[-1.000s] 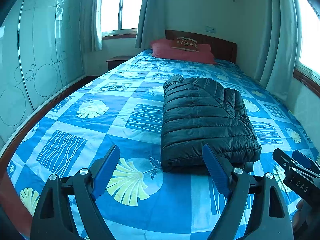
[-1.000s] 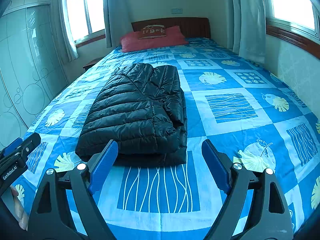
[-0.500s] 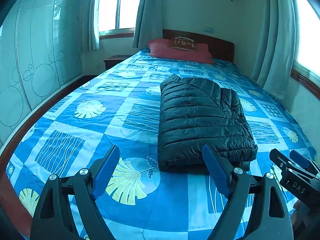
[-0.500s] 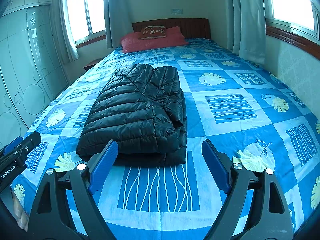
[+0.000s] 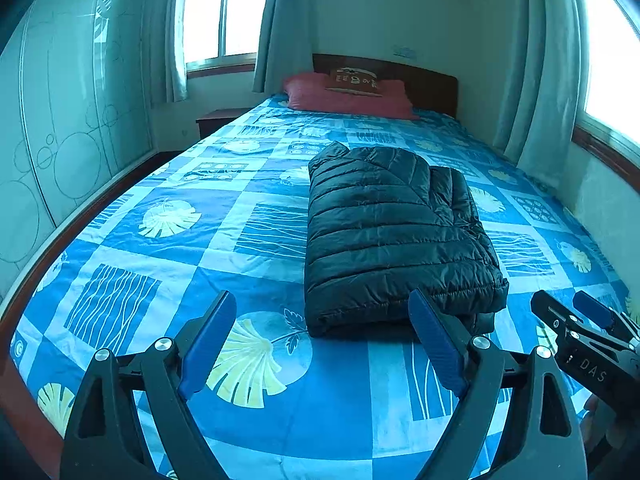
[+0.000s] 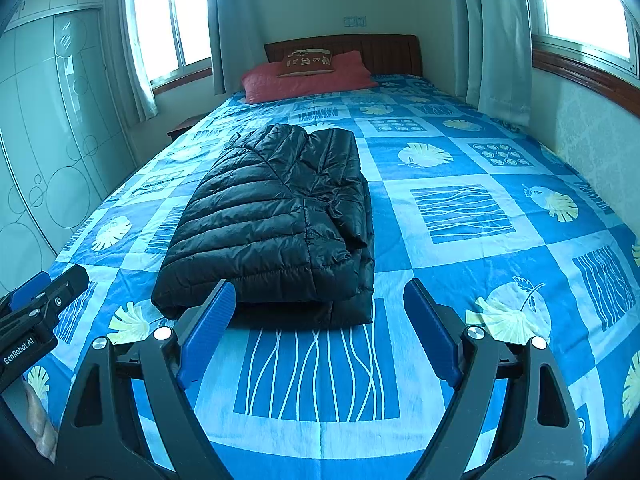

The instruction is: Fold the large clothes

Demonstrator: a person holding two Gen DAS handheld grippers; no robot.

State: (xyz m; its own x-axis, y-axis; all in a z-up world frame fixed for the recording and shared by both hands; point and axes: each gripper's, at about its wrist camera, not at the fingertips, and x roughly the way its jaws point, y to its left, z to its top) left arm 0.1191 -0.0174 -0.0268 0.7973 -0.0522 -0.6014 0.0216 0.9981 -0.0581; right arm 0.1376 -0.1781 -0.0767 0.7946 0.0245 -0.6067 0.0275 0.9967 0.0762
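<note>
Hovering tongs, left (image 5: 322, 336) and right (image 6: 316, 330), agape before jacket (image 6: 276, 224)

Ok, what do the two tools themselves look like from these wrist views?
Both match: black, angular, open-framed arms with silver bolt heads and flat, ribbed blue pads. The left tool shows white "GenRobot.AI" lettering on its side in the right wrist view; the right tool shows "DAS" in the left wrist view. No cables or sleeves are visible.

A home bedroom — a bed (image 6: 460, 216) under a blue patterned sheet, red pillow (image 6: 308, 78) against a wooden headboard (image 6: 380, 50), curtained windows (image 6: 172, 20), wardrobe (image 5: 60, 120).
</note>
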